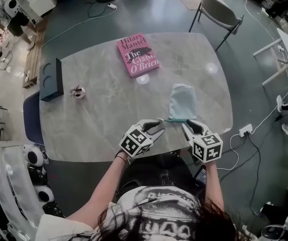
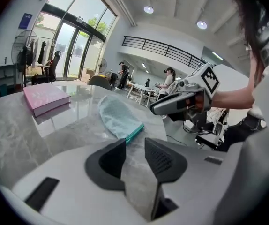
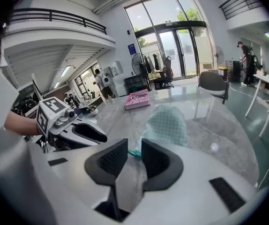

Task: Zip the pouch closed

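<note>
Hovering at the counter's (image 1: 104, 114) near edge, left gripper (image 1: 159, 126) and right gripper (image 1: 188, 127) both spread, pinching nothing; light teal pouch (image 1: 182, 102) lies flat just beyond their tips, pink book (image 1: 137, 54) farther back.

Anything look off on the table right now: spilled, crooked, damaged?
Nothing stands out. The pouch lies flat on the table near its front edge, teal zipper edge toward the person. The book lies flat, nothing spilled. Both the left gripper and right gripper stand empty, jaws apart.
</note>
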A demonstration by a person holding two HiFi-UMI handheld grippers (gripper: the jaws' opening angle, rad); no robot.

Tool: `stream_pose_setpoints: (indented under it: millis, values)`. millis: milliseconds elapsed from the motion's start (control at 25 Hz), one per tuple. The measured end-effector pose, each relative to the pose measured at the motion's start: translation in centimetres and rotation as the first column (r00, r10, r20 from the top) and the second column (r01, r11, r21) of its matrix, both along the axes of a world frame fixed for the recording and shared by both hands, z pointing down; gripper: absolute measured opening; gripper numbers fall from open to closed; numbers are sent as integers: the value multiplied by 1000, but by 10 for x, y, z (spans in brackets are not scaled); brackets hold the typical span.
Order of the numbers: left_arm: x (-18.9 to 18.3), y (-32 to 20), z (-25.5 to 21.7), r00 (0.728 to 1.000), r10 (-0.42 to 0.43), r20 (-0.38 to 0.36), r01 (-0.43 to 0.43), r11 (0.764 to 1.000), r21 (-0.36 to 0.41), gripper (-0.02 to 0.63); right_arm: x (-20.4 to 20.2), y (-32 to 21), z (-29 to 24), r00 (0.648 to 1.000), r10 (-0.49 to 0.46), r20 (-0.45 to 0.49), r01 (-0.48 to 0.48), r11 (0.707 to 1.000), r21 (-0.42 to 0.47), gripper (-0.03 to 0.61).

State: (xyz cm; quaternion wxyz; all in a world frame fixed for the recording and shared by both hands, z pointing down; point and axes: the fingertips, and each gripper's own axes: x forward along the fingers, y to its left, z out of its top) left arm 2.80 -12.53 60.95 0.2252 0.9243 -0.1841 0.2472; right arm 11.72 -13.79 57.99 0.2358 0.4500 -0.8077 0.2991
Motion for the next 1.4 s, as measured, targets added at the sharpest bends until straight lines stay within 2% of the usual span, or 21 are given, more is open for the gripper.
stream_pose_setpoints:
  millis: [280, 480, 640, 840, 1160, 1240, 1320, 1400]
  values:
    - [-8, 23, -9, 995, -103, -4, 103, 994, 28, 112, -11, 10, -13, 995, -92, 32, 92, 996, 18, 92]
    - [-6, 41, -20, 973, -229, -27, 230, 973, 31, 110, -13, 32, -23, 982, -181, 57, 179, 983, 35, 91]
    - [10, 63, -33, 957, -286, -45, 288, 956, 49, 109, -7, 56, -25, 968, -238, 76, 235, 971, 50, 89]
    - [40, 96, -59, 942, -326, -82, 334, 936, 115, 98, 3, 88, -34, 948, -299, 106, 290, 953, 89, 80]
    - [53, 152, -90, 888, -444, -119, 459, 870, 179, 58, 5, 144, -63, 904, -409, 124, 384, 904, 187, 48]
    - [53, 166, -95, 880, -458, -125, 474, 860, 189, 46, -1, 158, -71, 891, -438, 123, 406, 888, 217, 42]
    - [52, 181, -99, 874, -468, -131, 485, 852, 196, 34, -6, 172, -81, 882, -458, 111, 420, 871, 255, 2]
    - [52, 194, -103, 868, -477, -136, 495, 846, 199, 26, -10, 186, -88, 872, -479, 102, 436, 854, 284, 0]
